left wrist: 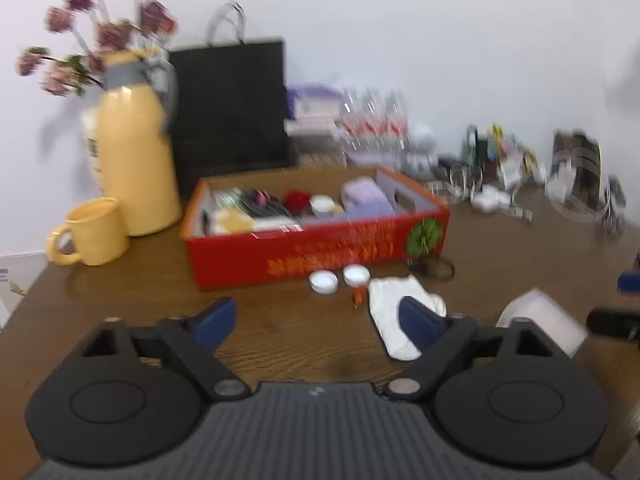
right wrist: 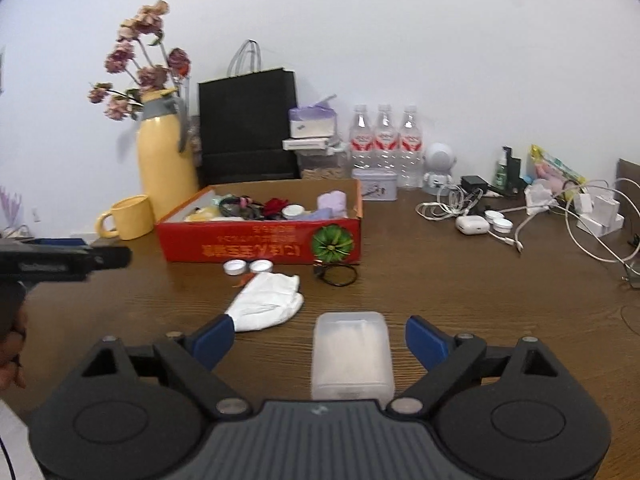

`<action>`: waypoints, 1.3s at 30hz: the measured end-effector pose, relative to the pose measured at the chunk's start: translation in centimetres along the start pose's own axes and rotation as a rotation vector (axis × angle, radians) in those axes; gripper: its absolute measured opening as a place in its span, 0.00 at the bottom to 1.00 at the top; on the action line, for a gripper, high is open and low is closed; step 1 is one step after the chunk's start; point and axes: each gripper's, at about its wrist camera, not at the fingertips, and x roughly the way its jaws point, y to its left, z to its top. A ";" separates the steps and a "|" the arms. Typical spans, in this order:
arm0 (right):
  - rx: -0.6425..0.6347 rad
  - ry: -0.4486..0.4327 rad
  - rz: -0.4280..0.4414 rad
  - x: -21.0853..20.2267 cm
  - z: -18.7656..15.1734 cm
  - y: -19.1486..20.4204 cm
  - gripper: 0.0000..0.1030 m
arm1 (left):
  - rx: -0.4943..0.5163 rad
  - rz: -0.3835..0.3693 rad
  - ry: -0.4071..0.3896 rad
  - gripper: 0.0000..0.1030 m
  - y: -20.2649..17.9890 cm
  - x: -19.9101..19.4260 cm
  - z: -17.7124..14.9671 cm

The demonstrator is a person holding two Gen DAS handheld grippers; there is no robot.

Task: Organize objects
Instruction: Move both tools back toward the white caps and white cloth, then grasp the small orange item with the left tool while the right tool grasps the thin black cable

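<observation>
Plastic case [right wrist: 352, 354], frosted and translucent with rounded corners, lies flat on the desk [right wrist: 460, 300] between the wide-spread fingers of the right gripper [right wrist: 320, 340]; neither blue pad touches it. Just beyond it, to the left, a white cloth [right wrist: 268, 300] lies crumpled on the wood, with a small orange scrap [right wrist: 245, 279] at its far edge. Two white caps [right wrist: 248, 267] sit side by side just in front of a red cardboard box [right wrist: 260, 240], and a loop of black cable [right wrist: 339, 275] rests near the box's right corner. The box is open-topped and holds a jumble: dark cords, something red, a round white lid, lilac fabric.

The left gripper [left wrist: 320, 324] hangs over the desk with its jaws apart and nothing between them; its right finger overlaps the white cloth in its own blurred view.

The desk is brown wood grain. Left of the box stand a yellow mug [right wrist: 128, 216] and a yellow flask [right wrist: 166, 164] with dried pinkish flowers [right wrist: 140, 60] behind it. A black paper bag [right wrist: 248, 124] and three water bottles [right wrist: 384, 140] stand against the plain white wall, with white cables [right wrist: 520, 232] and small gadgets scattered to the right.
</observation>
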 end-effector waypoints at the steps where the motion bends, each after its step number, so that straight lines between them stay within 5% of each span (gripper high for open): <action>1: 0.002 0.002 -0.004 0.7 0.2 -0.3 0.90 | 0.018 -0.011 0.020 0.78 -0.3 1.3 -0.1; 12: 0.005 0.019 -0.035 9.4 3.8 -3.6 0.83 | 0.158 -0.082 0.116 0.71 -3.0 10.6 -0.5; 15: -0.021 0.069 -0.031 12.4 5.0 -4.9 0.74 | 0.133 -0.140 0.139 0.67 -2.7 11.7 -0.3; 17: -0.038 0.107 -0.017 14.7 5.6 -5.7 0.71 | 0.099 -0.170 0.176 0.56 -2.3 12.6 -0.3; 24: -0.074 0.209 0.114 20.5 7.2 -5.9 0.62 | 0.041 -0.209 0.175 0.50 -1.4 14.0 0.7; 30: -0.204 0.265 0.238 23.1 7.1 -2.4 0.48 | 0.004 -0.234 0.192 0.28 -0.7 15.1 1.2; 32: -0.259 0.307 0.223 24.2 7.0 -1.4 0.35 | 0.003 -0.247 0.199 0.17 -0.6 15.3 1.5; 35: -0.251 0.332 0.239 25.0 7.1 -1.1 0.20 | 0.028 -0.219 0.192 0.14 -0.9 15.0 1.4; 39: -0.259 0.357 0.244 24.7 7.2 -1.0 0.14 | 0.044 -0.161 0.169 0.08 -1.2 13.4 1.5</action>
